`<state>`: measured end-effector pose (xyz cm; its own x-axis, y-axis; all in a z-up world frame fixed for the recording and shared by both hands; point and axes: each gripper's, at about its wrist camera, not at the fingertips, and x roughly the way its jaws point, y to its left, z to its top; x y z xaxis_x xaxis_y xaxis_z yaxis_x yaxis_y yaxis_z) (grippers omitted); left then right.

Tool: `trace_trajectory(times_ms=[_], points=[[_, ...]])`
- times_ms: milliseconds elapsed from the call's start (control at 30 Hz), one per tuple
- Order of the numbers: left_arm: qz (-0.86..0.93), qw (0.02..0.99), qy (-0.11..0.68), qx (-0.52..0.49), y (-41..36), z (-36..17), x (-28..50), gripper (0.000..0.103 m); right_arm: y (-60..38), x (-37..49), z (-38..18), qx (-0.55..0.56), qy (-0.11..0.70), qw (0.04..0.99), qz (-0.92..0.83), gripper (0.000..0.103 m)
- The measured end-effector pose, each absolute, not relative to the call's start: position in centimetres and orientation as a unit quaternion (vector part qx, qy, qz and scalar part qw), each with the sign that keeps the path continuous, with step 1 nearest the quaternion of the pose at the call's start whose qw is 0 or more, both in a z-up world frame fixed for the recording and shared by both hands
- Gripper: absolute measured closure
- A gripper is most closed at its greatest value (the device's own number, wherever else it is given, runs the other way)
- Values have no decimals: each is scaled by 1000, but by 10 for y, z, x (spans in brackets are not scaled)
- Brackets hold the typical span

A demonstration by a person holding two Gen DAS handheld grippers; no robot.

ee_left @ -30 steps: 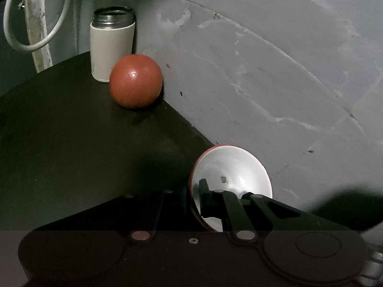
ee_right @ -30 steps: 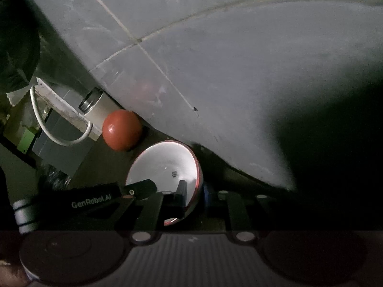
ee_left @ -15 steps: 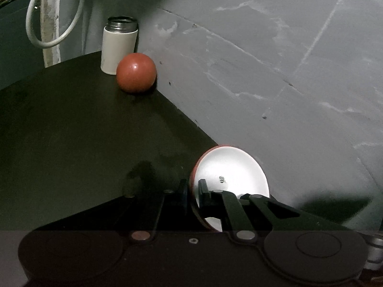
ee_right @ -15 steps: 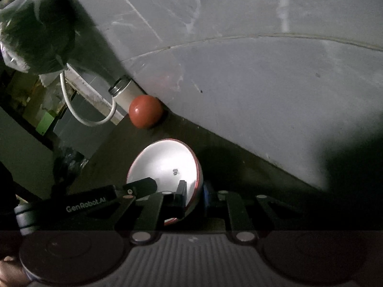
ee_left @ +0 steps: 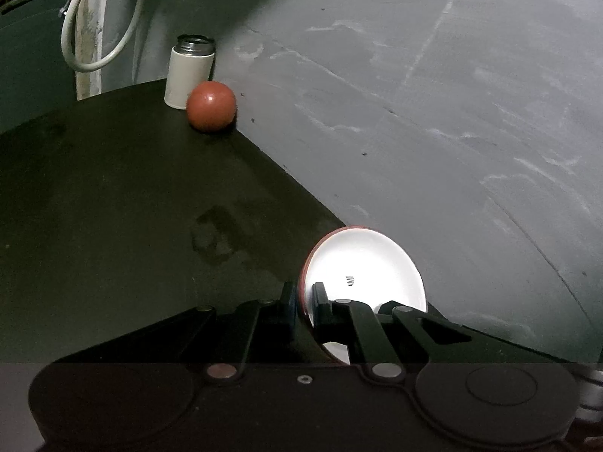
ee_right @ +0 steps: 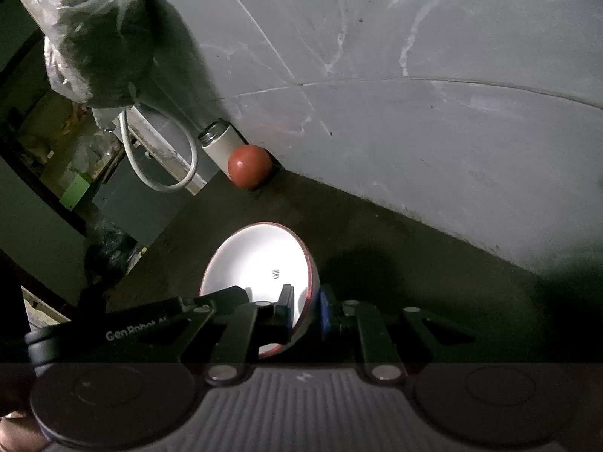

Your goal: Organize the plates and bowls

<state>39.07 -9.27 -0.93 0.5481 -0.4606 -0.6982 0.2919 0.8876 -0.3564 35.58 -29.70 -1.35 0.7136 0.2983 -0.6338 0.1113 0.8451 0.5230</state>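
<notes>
- Since the earlier frames, both my hands have drawn back from the corner: the red ball (ee_left: 211, 106) and the white canister (ee_left: 189, 71) now look smaller and farther off in both wrist views, and more of the dark bench (ee_left: 113, 196) shows ahead of me.
- The bowl (ee_left: 363, 271), white inside with a red outer skin, has come along with me, tilted on edge with its opening facing sideways.
- My left gripper (ee_left: 303, 307) is closed narrow on the bowl's rim, one finger inside the white and one on the red outside.
- My right gripper (ee_right: 306, 307) pinches the opposite rim the same way, so the bowl (ee_right: 260, 267) hangs between my two hands above the bench, near the grey wall (ee_left: 433, 113).
- The ball touches the canister, both at the wall's foot.
- A white cable (ee_right: 158, 165) loops beyond the bench edge, under a plastic bag (ee_right: 98, 34).
</notes>
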Motion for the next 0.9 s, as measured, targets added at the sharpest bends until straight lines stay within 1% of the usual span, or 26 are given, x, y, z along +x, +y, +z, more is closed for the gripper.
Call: trace_trajectory(times_ms=[400, 900], points=[[-256, 870, 413, -79, -96, 6, 336, 95, -298, 286, 0, 285, 359, 889, 19, 88], [-267, 858, 434, -67, -94, -10, 291, 94, -295, 229, -3, 281, 370, 886, -2, 88]])
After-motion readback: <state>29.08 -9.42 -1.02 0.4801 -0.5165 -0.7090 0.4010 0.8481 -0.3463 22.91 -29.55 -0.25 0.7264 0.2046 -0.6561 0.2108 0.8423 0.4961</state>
